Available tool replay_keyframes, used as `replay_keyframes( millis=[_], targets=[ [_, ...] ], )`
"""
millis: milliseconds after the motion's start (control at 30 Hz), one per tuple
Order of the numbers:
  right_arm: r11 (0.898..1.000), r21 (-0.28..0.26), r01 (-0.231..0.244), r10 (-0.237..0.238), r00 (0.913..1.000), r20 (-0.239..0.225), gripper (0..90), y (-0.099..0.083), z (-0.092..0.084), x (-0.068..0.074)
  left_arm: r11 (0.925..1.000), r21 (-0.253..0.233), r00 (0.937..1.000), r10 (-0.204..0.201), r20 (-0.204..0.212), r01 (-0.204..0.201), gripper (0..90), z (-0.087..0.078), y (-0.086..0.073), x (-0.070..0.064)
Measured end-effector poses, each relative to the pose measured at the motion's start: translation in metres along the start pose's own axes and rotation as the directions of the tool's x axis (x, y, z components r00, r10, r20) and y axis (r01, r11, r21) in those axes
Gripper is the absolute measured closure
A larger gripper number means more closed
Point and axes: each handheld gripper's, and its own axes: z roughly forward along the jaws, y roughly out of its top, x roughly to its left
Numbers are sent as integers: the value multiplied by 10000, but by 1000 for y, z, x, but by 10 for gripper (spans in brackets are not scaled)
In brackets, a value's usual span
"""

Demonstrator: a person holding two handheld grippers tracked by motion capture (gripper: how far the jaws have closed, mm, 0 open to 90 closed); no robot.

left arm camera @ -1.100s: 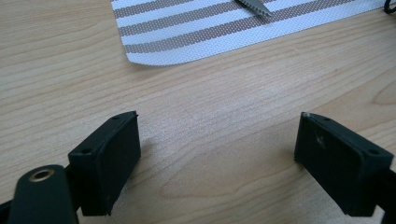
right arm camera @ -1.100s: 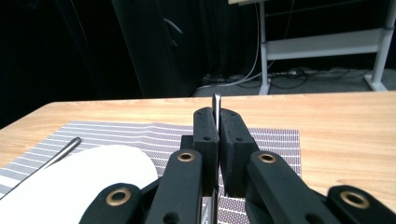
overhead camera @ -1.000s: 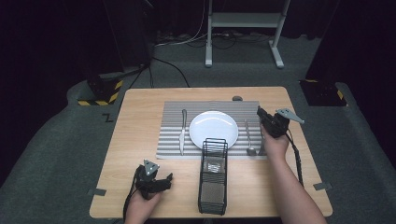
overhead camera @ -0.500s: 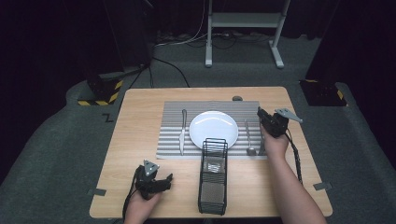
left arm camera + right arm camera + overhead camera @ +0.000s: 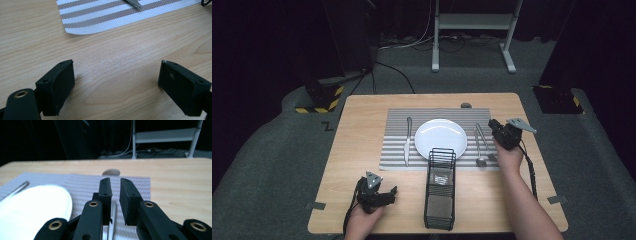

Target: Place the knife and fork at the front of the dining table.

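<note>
Nearest the person's edge of the desk (image 5: 357, 150), the left claw (image 5: 393, 190) rested with its jaws spread wide and nothing between them, only bare wood beneath. Just beside it to the right stood a black wire caddy (image 5: 440, 190), its far end touching the striped placemat (image 5: 394, 150). On that mat lay a knife (image 5: 406, 147) left of the white plate (image 5: 440, 137), and two slim pieces of cutlery right of it, the inner one a spoon (image 5: 479, 150).

Over the outer utensil (image 5: 488, 142) hung the right claw (image 5: 491, 125). Its jaws had just been opening and stood slightly parted. In the right gripper view the metal handle (image 5: 113, 220) ran under the gap, but the pads did not press on it, so I judged it released, flat on the mat.

Such a utensil would likely be light, rigid and sturdy, yet smooth and slippery. It also sits very low, so the pads have little to bite on. The best hold would probably be across the narrow handle near its middle, with the jaws brought right down to the mat — a grip near either end might let it swing or slide out.
</note>
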Motion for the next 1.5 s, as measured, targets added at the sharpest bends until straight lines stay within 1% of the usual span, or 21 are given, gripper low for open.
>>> replay_keyframes(
  millis=[133,233,300,400,467,500,567,633,733,833,933,1100,1167,1233,1267,1300,1333,1367,1400,1433,1500],
  targets=[
    [9994,333,85,-83,9999,-56,771,-10,-13,3,10000,19,10000,58,-24,-58,135,0,0,0],
    [9985,536,106,-105,9999,-39,751,-18,-28,7,10000,23,10000,61,-24,-61,135,0,0,0],
    [9969,737,284,-284,9996,-20,742,-22,-39,11,10000,28,10000,65,-23,-65,135,0,0,0],
    [9922,1108,575,-614,9976,315,763,-27,-56,15,10000,24,10000,61,-25,-61,135,0,0,0],
    [9893,1368,504,-590,9965,592,790,-33,-68,14,10000,26,10000,64,-24,-64,135,0,0,0],
    [9880,1489,404,-504,9967,638,793,-36,-74,13,10000,24,10000,63,-24,-62,135,0,0,0],
    [9805,1853,656,-848,9916,975,803,-43,-84,13,10000,24,10000,60,-23,-60,135,0,0,0],
    [9767,2061,604,-833,9910,1045,805,-47,-90,11,10000,22,10000,59,-22,-59,135,0,0,0],
    [9697,2359,637,-927,9892,1137,805,-52,-91,10,10000,23,10000,65,-21,-65,134,0,0,0],
    [9631,2578,770,-1038,9903,919,806,-57,-91,14,10000,18,10000,54,-11,-54,135,0,0,0],
    [9612,2585,958,-1180,9904,718,808,-60,-94,21,9999,40,9999,130,3,-130,129,0,0,0],
    [9629,2531,941,-1104,9926,510,805,-64,-99,27,9999,37,9999,135,12,-135,125,0,0,0],
    [9619,2535,1021,-1171,9921,447,802,-67,-99,30,9999,37,9999,137,10,-137,126,0,0,0],
    [9671,2340,1002,-1187,9907,664,792,-66,-100,30,9999,38,9999,130,1,-130,127,0,0,0],
    [9718,2190,874,-1063,9914,763,771,-66,-101,28,9999,35,9999,125,-6,-125,128,0,0,0],
    [9747,2131,676,-844,9939,706,745,-64,-101,25,9999,33,9999,122,-6,-122,130,0,0,0],
    [9776,2062,426,-561,9966,600,723,-63,-99,22,9999,33,9999,124,-6,-124,130,0,0,0],
    [9775,2085,327,-462,9971,604,710,-62,-97,22,9999,35,9999,124,-6,-124,130,0,0,0],
    [9772,2093,355,-501,9966,650,698,-59,-94,23,9999,37,9999,125,-5,-125,130,0,0,0],
    [9777,2030,533,-693,9950,725,685,-55,-88,26,9999,40,9999,132,-1,-132,129,0,0,0],
    [9776,2022,582,-754,9941,781,684,-51,-79,31,9999,40,9999,135,5,-135,127,0,0,0]
  ],
)
